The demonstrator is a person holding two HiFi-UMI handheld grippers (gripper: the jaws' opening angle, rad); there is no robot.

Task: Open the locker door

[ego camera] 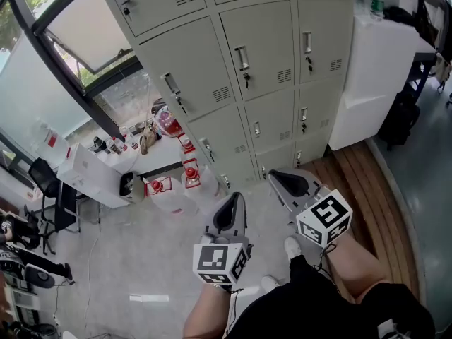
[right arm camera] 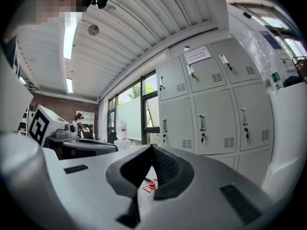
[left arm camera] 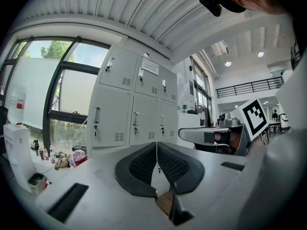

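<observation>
**Reaching toward the lockers, both tools shut and empty, no door touched yet.**

The left gripper (ego camera: pixel 233 202) is held level, its jaws pressed together on nothing. Ahead, the lockers (ego camera: pixel 258 48) stand well apart from both tools. Every door in view is closed, each with an upright handle (ego camera: pixel 242 57) and a lock beneath. The right gripper (ego camera: pixel 279 179) likewise has its jaws together and empty. I judge this the approach step: next, one tool must close in on a handle, part its jaws, clamp on and pull outward. Which door is meant I cannot tell. A paper notice (right arm camera: pixel 197 55) on an upper door carries print too small to read. The cubes (ego camera: pixel 325 216) on the tools bear only black-and-white square patterns.
</observation>
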